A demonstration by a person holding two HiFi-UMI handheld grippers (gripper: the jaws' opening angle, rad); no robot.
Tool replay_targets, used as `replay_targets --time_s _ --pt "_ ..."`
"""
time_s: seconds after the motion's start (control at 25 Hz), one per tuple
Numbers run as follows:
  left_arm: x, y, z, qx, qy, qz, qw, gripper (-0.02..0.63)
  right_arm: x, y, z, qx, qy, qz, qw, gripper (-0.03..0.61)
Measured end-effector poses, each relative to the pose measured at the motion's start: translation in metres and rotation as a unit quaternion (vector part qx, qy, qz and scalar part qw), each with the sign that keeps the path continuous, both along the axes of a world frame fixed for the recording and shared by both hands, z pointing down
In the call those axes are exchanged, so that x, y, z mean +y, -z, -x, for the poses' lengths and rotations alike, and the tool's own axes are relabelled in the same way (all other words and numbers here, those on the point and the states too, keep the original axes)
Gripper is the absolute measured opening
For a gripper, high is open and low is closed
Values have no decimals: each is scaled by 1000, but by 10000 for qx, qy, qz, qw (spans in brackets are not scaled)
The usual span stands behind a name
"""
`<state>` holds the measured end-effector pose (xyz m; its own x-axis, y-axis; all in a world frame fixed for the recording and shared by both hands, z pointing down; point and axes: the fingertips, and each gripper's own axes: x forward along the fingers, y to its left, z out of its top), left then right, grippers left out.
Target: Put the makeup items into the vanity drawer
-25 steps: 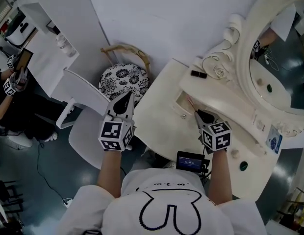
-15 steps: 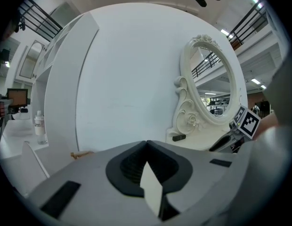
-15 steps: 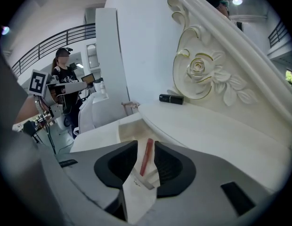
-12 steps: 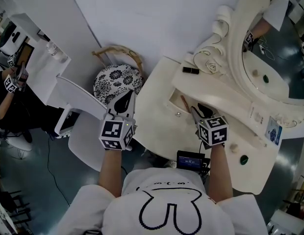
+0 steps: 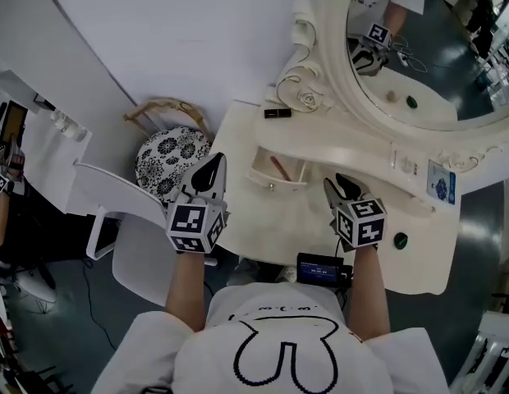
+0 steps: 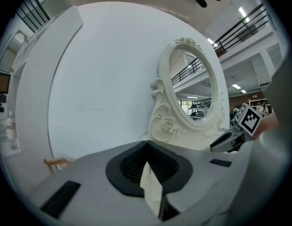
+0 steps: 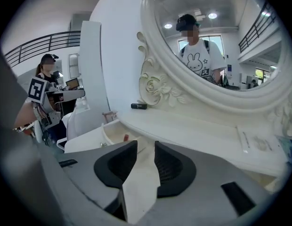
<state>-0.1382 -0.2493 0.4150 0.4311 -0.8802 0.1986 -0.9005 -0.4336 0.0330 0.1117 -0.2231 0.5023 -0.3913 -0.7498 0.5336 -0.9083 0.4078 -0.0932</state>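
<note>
Fingers (image 7: pixel 172 166) of the right gripper (image 7: pixel 146 145) have just been opening and stand narrowly apart with nothing between them. The gripper has drawn back from the open vanity drawer (image 5: pixel 259 176), where a reddish pencil (image 5: pixel 279 167) now lies. The left gripper (image 5: pixel 215 162) hangs closed and empty off the counter (image 5: pixel 295 220). That item looks delivered. Farther off, a black lipstick tube (image 5: pixel 277 112) waits by the mirror base.

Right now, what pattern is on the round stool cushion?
The stool cushion has a black-and-white floral print, clearest in the head view.
</note>
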Motion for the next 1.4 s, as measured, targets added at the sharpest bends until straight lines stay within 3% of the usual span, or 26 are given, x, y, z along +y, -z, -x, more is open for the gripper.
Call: replay_targets --time_s 0.36,0.84,1.12,1.4 --pt "5 4 -78 64 -886 -86 9960 28 53 8 -77 21 -1046 -124 9944 103" --pt "19 -3 -200 86 -2051 4 9787 28 127 -1 -178 -31 -2265 -2 9740 103" --pt "32 -16 -253 -24 -2547 160 9669 28 155 -14 -210 -73 -2580 161 9660 106" --pt "32 -35 -269 -210 -2623 371 9641 28 153 -40 -210 -256 -2382 421 9700 117"
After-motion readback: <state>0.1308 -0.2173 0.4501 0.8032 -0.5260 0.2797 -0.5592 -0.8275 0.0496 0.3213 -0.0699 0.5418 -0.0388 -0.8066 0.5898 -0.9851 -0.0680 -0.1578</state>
